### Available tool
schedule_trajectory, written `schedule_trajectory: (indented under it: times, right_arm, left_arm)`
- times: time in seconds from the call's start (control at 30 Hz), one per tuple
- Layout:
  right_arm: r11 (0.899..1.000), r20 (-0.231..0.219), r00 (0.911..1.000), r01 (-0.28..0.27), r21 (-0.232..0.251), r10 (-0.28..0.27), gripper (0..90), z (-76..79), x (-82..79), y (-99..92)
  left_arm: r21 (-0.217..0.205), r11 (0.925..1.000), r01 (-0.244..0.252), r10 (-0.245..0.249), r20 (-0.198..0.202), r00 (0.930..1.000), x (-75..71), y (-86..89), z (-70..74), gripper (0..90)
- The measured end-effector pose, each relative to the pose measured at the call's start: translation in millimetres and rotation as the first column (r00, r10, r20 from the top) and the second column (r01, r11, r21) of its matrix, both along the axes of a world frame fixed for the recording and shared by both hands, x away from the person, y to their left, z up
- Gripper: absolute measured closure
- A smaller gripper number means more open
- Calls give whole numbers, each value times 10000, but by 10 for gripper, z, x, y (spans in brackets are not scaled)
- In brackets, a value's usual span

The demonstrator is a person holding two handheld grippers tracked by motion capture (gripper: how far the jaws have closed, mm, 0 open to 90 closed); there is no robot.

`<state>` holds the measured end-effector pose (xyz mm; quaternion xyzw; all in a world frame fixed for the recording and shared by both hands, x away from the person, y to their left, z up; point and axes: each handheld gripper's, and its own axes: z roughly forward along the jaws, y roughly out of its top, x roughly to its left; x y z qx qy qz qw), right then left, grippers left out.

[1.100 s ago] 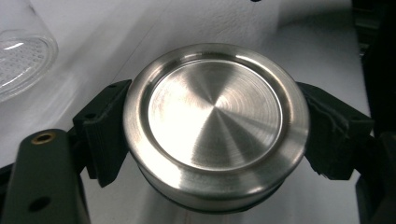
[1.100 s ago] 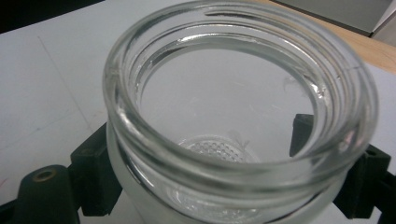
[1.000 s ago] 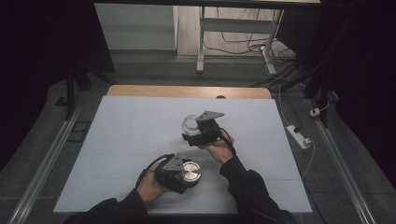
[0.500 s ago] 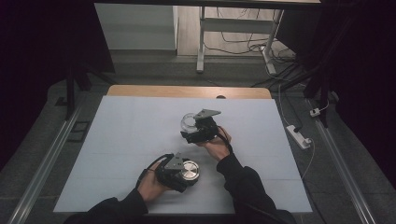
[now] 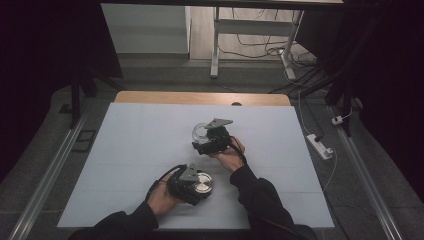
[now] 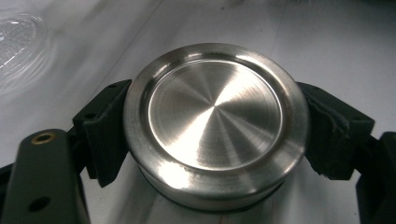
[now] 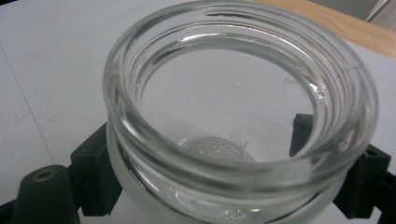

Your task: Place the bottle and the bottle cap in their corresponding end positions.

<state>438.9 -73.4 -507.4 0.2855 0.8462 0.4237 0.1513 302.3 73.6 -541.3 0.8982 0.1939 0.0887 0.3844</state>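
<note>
- The tabletop fills the middle of the high view, a pale sheet over it with a strip of bare wood along its far edge; a white power strip lies off its right edge on the floor.
- The person's forearms in dark sleeves enter from the bottom of the high view, one to each pair of tongs.
- The glass jar stands open-mouthed, its threaded rim facing up, a little right of centre in the high view. In the left tongs' view part of it shows blurred at the upper left corner.
- The right tongs are clenched around the jar's body below the rim, one black jaw on each side of the glass in the right tongs' view.
- The round brushed-steel lid sits below centre in the high view, well apart from the jar and nearer the bottom edge.
- The left tongs grasp the lid by its rim, the jaws pressed against its left and right sides, its flat top facing up.
</note>
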Motion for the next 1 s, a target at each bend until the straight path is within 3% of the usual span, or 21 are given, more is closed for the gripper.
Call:
schedule_trajectory:
  times: [0.27, 0.53, 0.67, 0.87, 1.0]
  right_arm:
    - [9997, 122, 9997, -191, -126, 192, 144, -41, -20, 61]
    - [9994, 237, 9995, -219, -269, 225, 142, -71, -30, 72]
    - [9989, 53, 9997, -218, -419, 220, 131, -51, -21, 85]
    - [9990, -111, 9991, -413, -195, 411, 75, -58, -8, 89]
    - [9986, -168, 9986, -495, -159, 492, 43, -41, -9, 91]
  left_arm:
    - [449, 9990, -84, 87, -71, 9999, 7, -30, -10, 187]
    - [418, 9991, -73, 94, -493, 9987, 45, -17, -14, 183]
    - [470, 9988, -147, 171, -532, 9984, 50, -18, -14, 169]
    - [533, 9985, -105, 136, -583, 9982, 48, -16, -12, 105]
    - [361, 9993, -126, 146, -573, 9982, 36, 1, 23, 82]
